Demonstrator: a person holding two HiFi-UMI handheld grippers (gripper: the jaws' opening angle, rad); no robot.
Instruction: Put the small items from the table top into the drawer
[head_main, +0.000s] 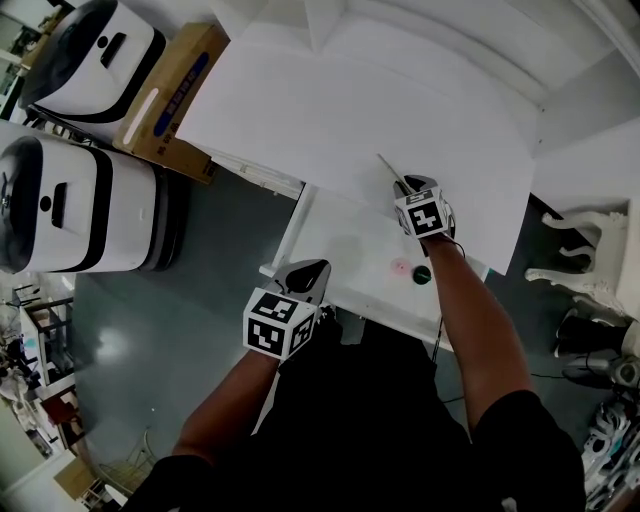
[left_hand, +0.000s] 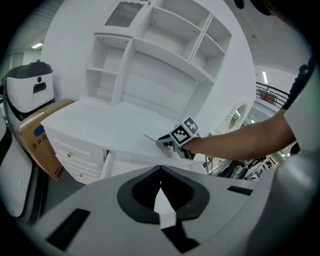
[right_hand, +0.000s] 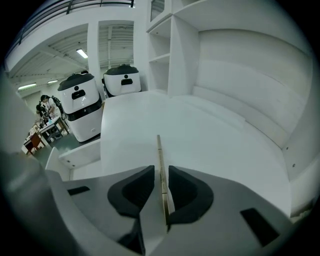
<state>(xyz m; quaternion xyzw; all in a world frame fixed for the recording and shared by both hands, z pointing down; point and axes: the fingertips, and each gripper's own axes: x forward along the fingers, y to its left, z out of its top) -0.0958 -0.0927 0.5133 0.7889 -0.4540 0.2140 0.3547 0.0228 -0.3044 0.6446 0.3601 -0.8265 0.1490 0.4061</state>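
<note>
You face a white desk with shelves above its table top (head_main: 330, 110); two white machines (head_main: 70, 205) and a cardboard box (head_main: 170, 95) stand on the grey floor to its left. The drawer (head_main: 345, 235) is pulled out under the table's front edge. Your left gripper (head_main: 308, 272) hangs by the drawer's front left corner, jaws together and empty. Your right gripper (right_hand: 160, 172) sits over the table's front edge, jaws narrowly apart with a thin stick (right_hand: 159, 150) between them. A pink disc (head_main: 400, 266) and a dark disc (head_main: 422, 274) lie near the drawer's front right corner.

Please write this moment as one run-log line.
left gripper: shut, empty | right gripper: open, stick between jaws | drawer: open, pink item and dark item inside
</note>
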